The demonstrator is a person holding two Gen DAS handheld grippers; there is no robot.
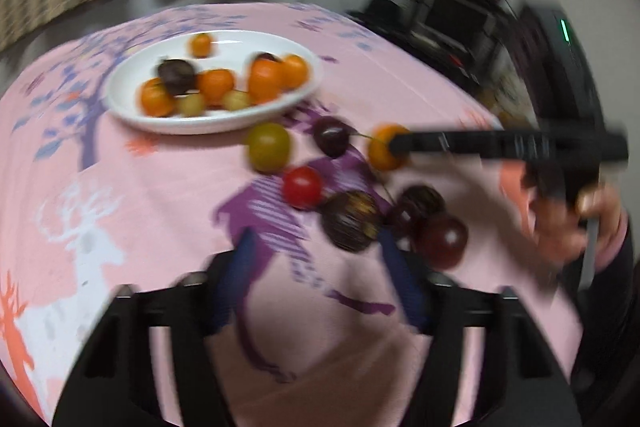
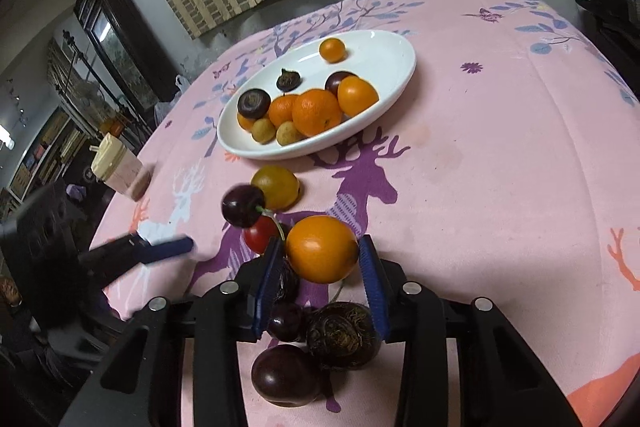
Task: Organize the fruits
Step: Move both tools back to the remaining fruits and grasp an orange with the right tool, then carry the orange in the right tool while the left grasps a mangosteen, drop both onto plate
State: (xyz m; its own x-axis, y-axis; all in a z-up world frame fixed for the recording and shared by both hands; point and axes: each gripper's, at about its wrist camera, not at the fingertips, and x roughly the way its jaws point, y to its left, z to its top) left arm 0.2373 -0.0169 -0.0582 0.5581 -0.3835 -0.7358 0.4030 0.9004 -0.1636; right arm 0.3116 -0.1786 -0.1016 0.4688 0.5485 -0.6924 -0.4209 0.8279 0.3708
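Observation:
My right gripper (image 2: 322, 259) is shut on a small orange (image 2: 322, 249), one blue pad against each side of it, just above the pink cloth. In the left wrist view the same orange (image 1: 382, 147) sits at the tip of that gripper's black finger. My left gripper (image 1: 316, 247) is open over the cloth, with nothing between its pads. A dark brown fruit (image 1: 350, 221) lies just ahead of its right finger. A yellow fruit (image 2: 276, 187), a dark cherry (image 2: 242, 205) and a red tomato (image 2: 260, 237) lie loose on the cloth. The white plate (image 2: 400, 83) behind them holds several oranges and dark fruits.
Dark fruits (image 2: 340, 335) lie under my right gripper. A lidded cup (image 2: 118, 167) stands at the table's left edge. A person's hand (image 1: 580, 223) holds the right gripper's handle. Bare pink cloth (image 2: 500, 167) stretches to the right of the plate.

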